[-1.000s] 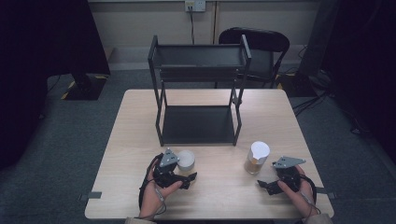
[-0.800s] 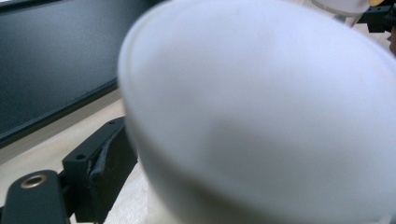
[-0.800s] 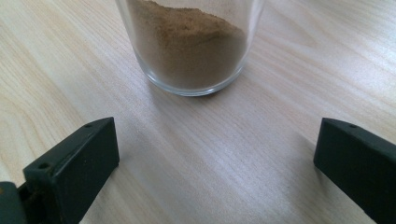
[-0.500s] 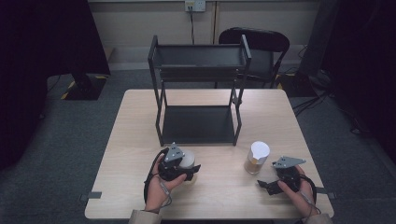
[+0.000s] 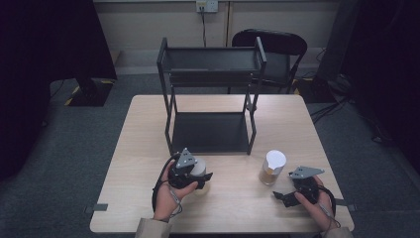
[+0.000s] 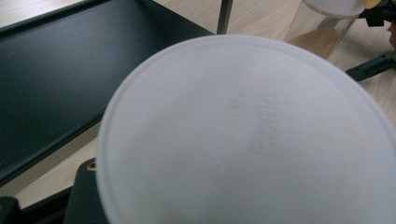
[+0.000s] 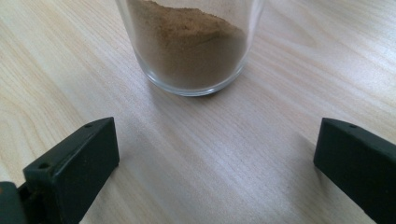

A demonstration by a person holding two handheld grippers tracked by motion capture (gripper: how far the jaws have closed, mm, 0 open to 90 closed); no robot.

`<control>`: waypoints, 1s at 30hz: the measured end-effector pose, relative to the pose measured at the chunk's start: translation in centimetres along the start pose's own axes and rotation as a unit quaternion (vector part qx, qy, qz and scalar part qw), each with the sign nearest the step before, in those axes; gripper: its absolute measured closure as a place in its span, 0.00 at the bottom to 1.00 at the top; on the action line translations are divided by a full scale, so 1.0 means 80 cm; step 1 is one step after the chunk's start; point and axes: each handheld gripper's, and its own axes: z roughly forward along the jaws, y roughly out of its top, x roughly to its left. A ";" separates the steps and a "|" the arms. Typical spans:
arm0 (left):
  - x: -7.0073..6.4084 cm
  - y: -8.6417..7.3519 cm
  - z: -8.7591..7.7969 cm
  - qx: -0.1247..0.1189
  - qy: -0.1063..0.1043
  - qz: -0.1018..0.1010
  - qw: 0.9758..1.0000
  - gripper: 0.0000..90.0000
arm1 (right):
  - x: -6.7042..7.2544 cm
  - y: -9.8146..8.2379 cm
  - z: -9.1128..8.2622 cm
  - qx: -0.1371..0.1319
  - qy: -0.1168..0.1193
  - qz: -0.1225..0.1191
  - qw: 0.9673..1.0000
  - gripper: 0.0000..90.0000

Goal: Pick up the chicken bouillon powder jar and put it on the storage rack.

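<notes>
A jar with a white lid (image 5: 198, 167) stands on the table's near left, and my left gripper (image 5: 199, 177) is closed around its body. In the left gripper view the white lid (image 6: 247, 135) sits very close, hiding most of the jaws; one black finger (image 6: 81, 198) shows at the lower left. A second white-lidded glass jar (image 5: 272, 166) holds brown powder (image 7: 187, 44) at the near right. My right gripper (image 5: 286, 194) rests on the table just in front of it. In the right gripper view the right gripper (image 7: 215, 161) is open, jaws wide apart and short of the glass.
A black two-tier metal shelf (image 5: 210, 131) stands mid-table, with its lower tray (image 6: 56, 70) just beyond the left jar. A black chair (image 5: 277, 49) is behind the table. The wooden table's near edge (image 5: 223, 225) lies close to both hands.
My left gripper has moved right and closed in around the white-lidded jar that earlier stood beside it. The right gripper and the powder jar have stayed put.
</notes>
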 end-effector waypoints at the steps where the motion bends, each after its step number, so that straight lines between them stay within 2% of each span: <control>1: 0.001 0.002 0.000 0.000 -0.001 0.000 1.000 0.39 | 0.000 0.000 0.000 0.000 0.000 0.000 1.000 0.00; 13: 0.017 0.030 0.002 0.003 -0.011 -0.006 1.000 0.39 | 0.000 0.000 0.000 0.000 0.000 0.000 1.000 0.00; 30: 0.037 0.065 0.013 0.005 0.004 -0.012 1.000 0.39 | 0.000 0.000 0.000 0.000 0.000 0.000 1.000 0.00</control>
